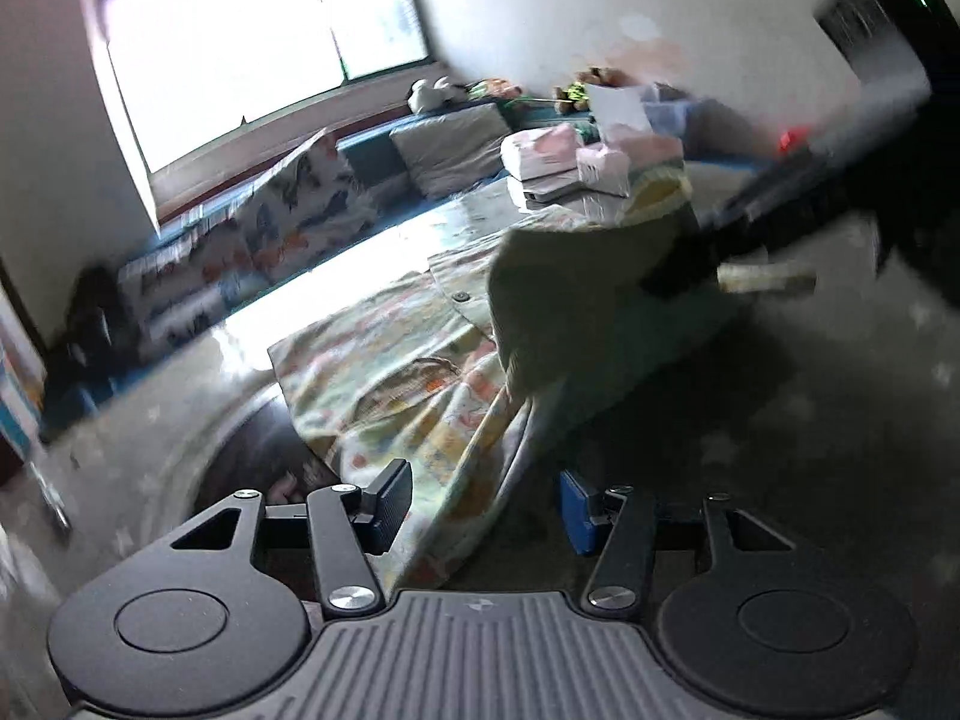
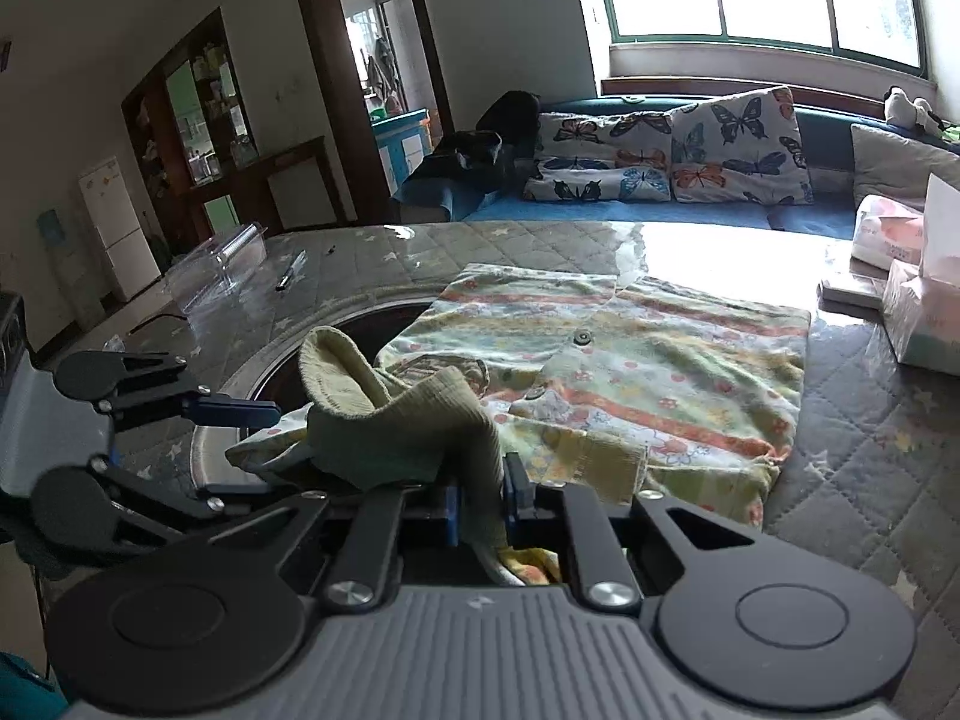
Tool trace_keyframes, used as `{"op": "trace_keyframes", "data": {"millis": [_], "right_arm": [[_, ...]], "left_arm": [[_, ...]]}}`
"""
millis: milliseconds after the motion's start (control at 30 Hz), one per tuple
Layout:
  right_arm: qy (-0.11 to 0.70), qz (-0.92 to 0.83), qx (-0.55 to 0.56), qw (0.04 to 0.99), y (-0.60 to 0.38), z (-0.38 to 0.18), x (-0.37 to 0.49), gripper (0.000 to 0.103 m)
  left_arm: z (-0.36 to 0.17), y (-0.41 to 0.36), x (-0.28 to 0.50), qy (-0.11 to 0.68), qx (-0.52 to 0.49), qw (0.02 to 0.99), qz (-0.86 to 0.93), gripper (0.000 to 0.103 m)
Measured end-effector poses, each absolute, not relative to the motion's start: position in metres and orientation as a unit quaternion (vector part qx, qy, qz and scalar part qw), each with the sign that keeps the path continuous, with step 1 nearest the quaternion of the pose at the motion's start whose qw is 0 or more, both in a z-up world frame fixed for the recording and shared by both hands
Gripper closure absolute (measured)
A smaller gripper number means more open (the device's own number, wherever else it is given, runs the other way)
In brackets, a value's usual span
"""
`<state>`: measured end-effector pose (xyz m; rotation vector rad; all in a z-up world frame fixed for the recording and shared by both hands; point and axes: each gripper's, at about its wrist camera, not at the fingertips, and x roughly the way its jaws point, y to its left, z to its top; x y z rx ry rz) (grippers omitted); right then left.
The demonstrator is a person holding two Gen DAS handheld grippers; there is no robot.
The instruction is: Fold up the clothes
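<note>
Right wrist view: the right gripper pinches the ribbed green cuff of a floral pyjama top, lifted over the garment's near-left corner. The body lies flat ahead on the quilted table, long axis left-right. The left gripper hovers spread wide, empty, beside the hem.

Left handheld two-finger gripper: matte black linkage arms, silver round pivot screws, triangular cut-outs, two black round discs. Grey ribbed housing plate carries a small pale mark at centre. Finger pads are blue, rectangular. Right handheld two-finger gripper: identical black linkages, silver screws, grey ribbed plate, blue finger pads.
</note>
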<state>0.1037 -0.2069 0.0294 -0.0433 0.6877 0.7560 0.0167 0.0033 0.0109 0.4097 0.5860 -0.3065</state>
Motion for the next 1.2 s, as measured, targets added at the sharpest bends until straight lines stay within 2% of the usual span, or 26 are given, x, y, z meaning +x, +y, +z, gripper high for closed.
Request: {"op": "trace_keyframes", "data": {"millis": [33, 100, 133, 200, 800, 900, 1200], "right_arm": [[0.328, 0.361, -0.020, 0.873, -0.207, 0.030, 0.104, 0.093], [0.325, 0.362, -0.020, 0.874, -0.207, 0.031, 0.102, 0.094], [0.322, 0.362, -0.021, 0.874, -0.207, 0.031, 0.100, 0.095], [0.317, 0.364, -0.022, 0.876, -0.208, 0.033, 0.096, 0.096], [0.311, 0.416, -0.029, 0.854, -0.242, 0.079, 0.024, 0.097], [0.314, 0.424, -0.031, 0.849, -0.245, 0.086, 0.016, 0.097], [0.312, 0.403, -0.048, 0.859, -0.215, 0.096, 0.109, 0.098]], "left_arm": [[0.009, 0.003, 0.017, 0.283, 0.209, 0.924, -0.152, 0.071], [0.009, 0.005, 0.018, 0.282, 0.212, 0.922, -0.157, 0.088], [0.010, 0.006, 0.017, 0.279, 0.211, 0.923, -0.160, 0.094], [0.014, 0.007, 0.012, 0.272, 0.210, 0.925, -0.165, 0.098], [0.078, 0.010, -0.083, 0.297, 0.128, 0.919, -0.227, 0.099], [0.081, 0.010, -0.073, 0.294, 0.119, 0.922, -0.222, 0.099], [0.086, 0.024, 0.018, 0.292, 0.095, 0.933, -0.186, 0.099]]}}
